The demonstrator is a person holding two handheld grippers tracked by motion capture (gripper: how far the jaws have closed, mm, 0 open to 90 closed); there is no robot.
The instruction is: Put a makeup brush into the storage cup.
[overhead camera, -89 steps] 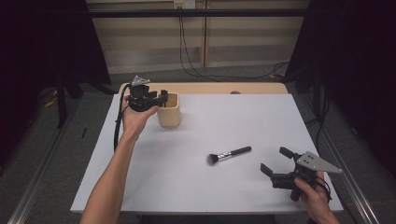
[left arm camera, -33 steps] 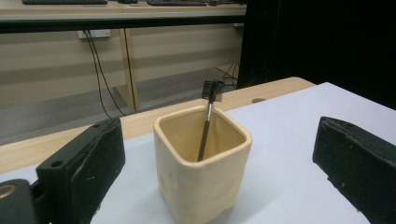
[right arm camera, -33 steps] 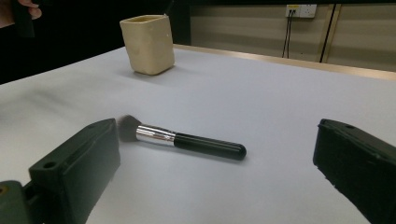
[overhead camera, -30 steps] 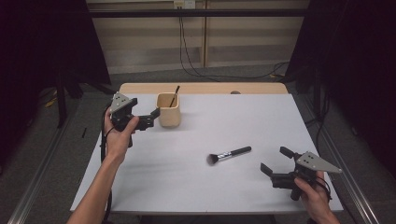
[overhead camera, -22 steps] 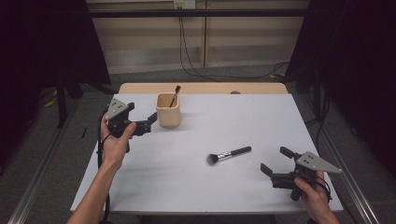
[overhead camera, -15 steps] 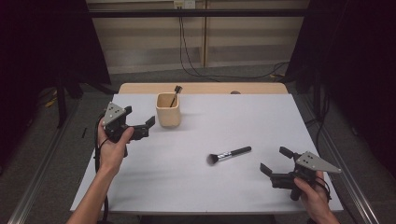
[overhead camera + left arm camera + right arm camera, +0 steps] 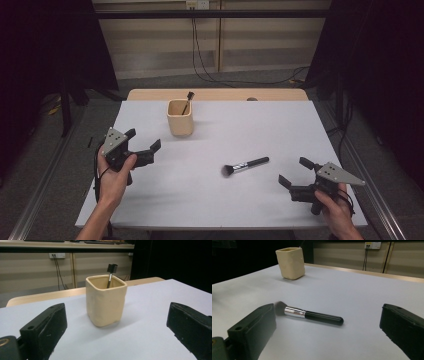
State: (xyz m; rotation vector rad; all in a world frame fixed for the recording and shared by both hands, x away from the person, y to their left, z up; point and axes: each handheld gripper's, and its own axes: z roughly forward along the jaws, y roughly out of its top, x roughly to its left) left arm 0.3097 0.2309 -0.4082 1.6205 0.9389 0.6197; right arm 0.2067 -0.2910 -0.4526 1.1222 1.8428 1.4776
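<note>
Two empty hand-held grippers [image 7: 142, 140] [image 7: 296, 174], jaws apart

A lab or test room, set up for recording — not a home. A plain white-topped rectangular table [image 7: 280, 130] with a bare pale wooden edge stands on a grey floor, black curtains [image 7: 380, 60] hanging at nine and three o'clock. At twelve o'clock, beige panelled wall [image 7: 260, 35] carries a white power socket [image 7: 197, 4], black cables [image 7: 200, 55] trailing down — metal floor rails [image 7: 40, 200] run along both sides.
</note>
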